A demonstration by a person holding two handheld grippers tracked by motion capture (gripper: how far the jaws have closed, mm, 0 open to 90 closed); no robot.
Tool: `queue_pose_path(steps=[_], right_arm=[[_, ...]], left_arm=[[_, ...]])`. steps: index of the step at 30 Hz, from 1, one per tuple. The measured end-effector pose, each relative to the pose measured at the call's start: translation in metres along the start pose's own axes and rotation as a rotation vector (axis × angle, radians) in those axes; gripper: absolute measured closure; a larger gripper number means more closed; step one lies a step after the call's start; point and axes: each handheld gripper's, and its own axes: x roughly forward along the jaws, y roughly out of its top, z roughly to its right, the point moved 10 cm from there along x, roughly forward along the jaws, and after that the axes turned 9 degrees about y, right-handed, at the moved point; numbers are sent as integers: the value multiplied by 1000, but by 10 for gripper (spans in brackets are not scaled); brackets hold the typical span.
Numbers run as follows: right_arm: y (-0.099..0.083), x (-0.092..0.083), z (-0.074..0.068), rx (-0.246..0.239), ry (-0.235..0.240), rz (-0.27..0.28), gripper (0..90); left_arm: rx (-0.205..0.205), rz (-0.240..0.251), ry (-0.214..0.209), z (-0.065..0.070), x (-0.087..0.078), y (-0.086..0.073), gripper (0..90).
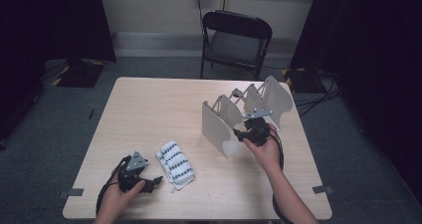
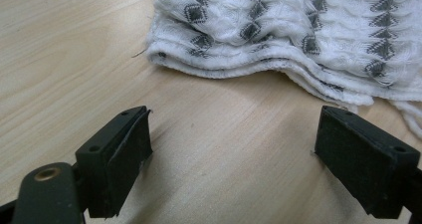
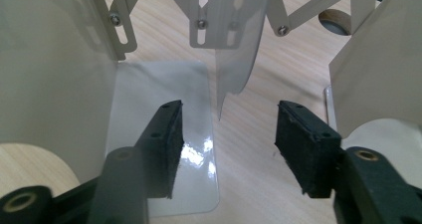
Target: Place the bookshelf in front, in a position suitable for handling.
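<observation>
My left hand-held gripper (image 1: 155, 180) rests on the counter (image 1: 149, 114), jaws apart and empty, just beside the folded patterned cloth (image 1: 175, 164). Further right, my right hand-held gripper (image 1: 238, 133) reaches into the folding rack (image 1: 234, 117), jaws apart, gripping nothing.

- The left hand (image 1: 118, 191) enters from the bottom edge at the near left and grasps the left hand-held gripper (image 1: 158, 179), which lies low and points toward the right.
- Its jaws stand wide apart with nothing between them, as the left gripper view shows.
- The right forearm reaches farther forward; the right hand (image 1: 265, 152) holds the right hand-held gripper (image 1: 236, 133) pointing left.
- Its jaws are parted, gripping nothing.
</observation>
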Motion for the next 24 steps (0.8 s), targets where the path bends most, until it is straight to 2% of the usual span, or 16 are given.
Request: queue_pose_path(steps=[3, 7, 12, 16, 20, 22, 24], right_arm=[[5, 1, 2, 30, 7, 13, 510], [12, 3, 5, 42, 6, 21, 560], [18, 9, 5, 52, 3, 9, 618], [22, 12, 5, 77, 7, 20, 681], [25, 17, 3, 100, 20, 4, 740], [27, 19, 3, 91, 12, -4, 765], [28, 21, 1, 101, 21, -1, 798]], left_arm=[[1, -3, 0, 0, 0, 0, 140], [1, -4, 1, 0, 0, 0, 140], [1, 0, 0, 0, 0, 0, 140], [2, -2, 0, 0, 0, 0, 140], [2, 0, -1, 0, 0, 0, 140], [3, 0, -4, 0, 0, 0, 140], [3, -1, -4, 0, 0, 0, 140]])
